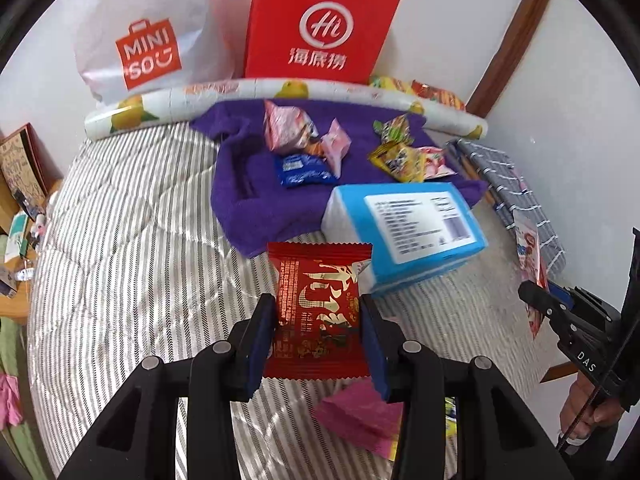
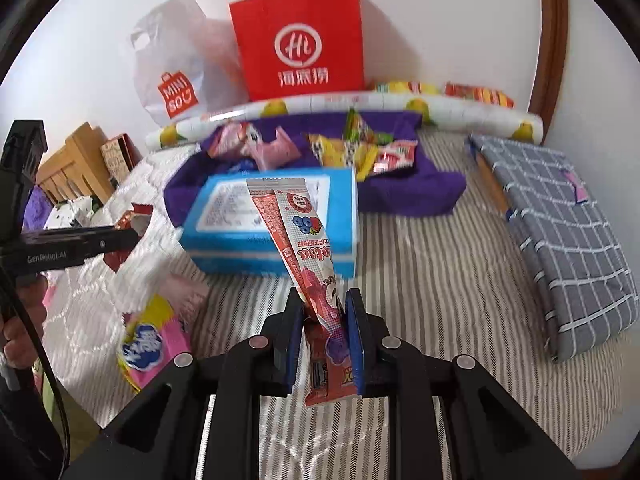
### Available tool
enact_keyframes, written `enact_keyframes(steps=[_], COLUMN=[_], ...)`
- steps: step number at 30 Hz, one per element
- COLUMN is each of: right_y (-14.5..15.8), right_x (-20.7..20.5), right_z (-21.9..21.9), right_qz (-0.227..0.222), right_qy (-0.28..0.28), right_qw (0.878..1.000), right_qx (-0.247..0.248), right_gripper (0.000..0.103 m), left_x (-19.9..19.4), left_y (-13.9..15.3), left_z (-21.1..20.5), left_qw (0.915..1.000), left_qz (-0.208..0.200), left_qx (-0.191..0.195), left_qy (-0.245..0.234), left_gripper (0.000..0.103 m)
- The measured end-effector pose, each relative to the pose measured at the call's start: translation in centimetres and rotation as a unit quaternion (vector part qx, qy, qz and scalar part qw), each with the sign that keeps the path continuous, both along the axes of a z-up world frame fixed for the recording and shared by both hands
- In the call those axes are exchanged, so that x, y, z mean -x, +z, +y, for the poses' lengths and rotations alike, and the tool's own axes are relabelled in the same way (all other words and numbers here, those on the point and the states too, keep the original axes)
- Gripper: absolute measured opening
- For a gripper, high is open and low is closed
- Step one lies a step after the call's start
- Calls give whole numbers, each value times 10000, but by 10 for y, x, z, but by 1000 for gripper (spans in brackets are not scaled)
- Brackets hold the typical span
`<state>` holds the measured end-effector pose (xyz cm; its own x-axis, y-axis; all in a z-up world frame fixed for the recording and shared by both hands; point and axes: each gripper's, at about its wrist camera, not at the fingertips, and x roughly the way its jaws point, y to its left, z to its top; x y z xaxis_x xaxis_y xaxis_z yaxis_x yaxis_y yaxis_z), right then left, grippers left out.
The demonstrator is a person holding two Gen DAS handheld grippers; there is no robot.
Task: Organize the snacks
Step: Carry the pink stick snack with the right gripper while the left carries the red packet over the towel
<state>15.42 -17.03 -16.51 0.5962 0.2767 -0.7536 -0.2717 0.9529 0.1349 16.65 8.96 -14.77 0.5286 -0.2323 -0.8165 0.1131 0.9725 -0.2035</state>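
Note:
My left gripper [image 1: 318, 312] is shut on a red square snack packet [image 1: 320, 308] with gold lettering, held above the striped bedding. My right gripper [image 2: 324, 308] is shut on a long pink-and-red fruit stick pouch [image 2: 304, 248], which juts forward and up over the blue box [image 2: 272, 220]. Several small snack packets [image 1: 304, 136] lie on a purple towel [image 1: 248, 196] beyond the box. In the left wrist view the right gripper [image 1: 538, 292] shows at the right edge with its pouch [image 1: 530, 248]. In the right wrist view the left gripper [image 2: 128, 236] shows at the left.
A red paper bag [image 2: 300, 40] and a white plastic bag [image 2: 176, 68] stand against the wall behind a rolled fruit-print sheet [image 2: 360, 108]. A folded grey checked cloth [image 2: 560, 232] lies on the right. Pink and yellow packets [image 2: 152, 340] lie near left, a pink packet [image 1: 360, 416] under my left gripper.

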Motion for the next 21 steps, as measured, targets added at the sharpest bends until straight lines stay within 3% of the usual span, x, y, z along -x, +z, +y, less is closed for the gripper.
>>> enact_keyframes(steps=[13,21], right_y=[46,70], right_x=[19,11], right_z=[0,6], right_qz=[-448,-715], right_qy=[-28,-36], right_qw=[9985,9972], right_qx=[-313,-233], right_gripper=[21,21], left_x=[38,35], left_y=[48,64], left_z=[-12,-14], left_qw=[9991,9980], left_qz=[-402,-554], left_qx=[51,122], left_qy=[124,263], left_gripper=[40,40])
